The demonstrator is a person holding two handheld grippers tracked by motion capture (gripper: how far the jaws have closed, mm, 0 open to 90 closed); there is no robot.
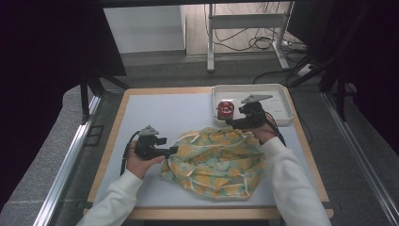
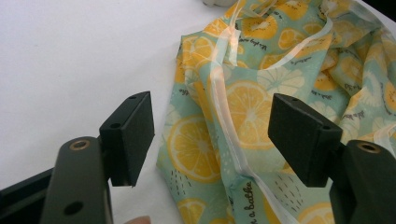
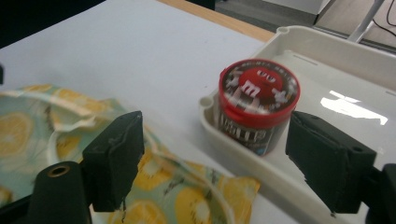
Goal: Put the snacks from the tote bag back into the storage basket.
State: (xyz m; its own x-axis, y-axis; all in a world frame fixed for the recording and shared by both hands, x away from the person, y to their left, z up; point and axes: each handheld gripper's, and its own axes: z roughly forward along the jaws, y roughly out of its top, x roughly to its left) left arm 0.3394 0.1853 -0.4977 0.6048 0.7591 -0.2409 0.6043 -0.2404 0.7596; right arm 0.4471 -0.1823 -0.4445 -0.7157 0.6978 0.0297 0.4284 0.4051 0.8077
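Note:
A crumpled cloth bag (image 1: 219,160) printed with yellow lemon slices on pale green lies on the white mat near the front of the table. My left gripper (image 1: 173,150) is open at the bag's left edge, its jaws either side of a white-trimmed fold (image 2: 224,116). A small tub with a red lid (image 1: 225,109) stands in the near left corner of the white tray (image 1: 277,94). My right gripper (image 1: 231,122) is open just in front of the tub (image 3: 256,109), above the bag's far edge (image 3: 187,186).
The tray sits at the back right of the table. A wooden border (image 1: 110,141) frames the white mat (image 1: 164,113). Beyond the table are a metal desk frame and cables on the floor (image 1: 244,42). Both sleeves are white.

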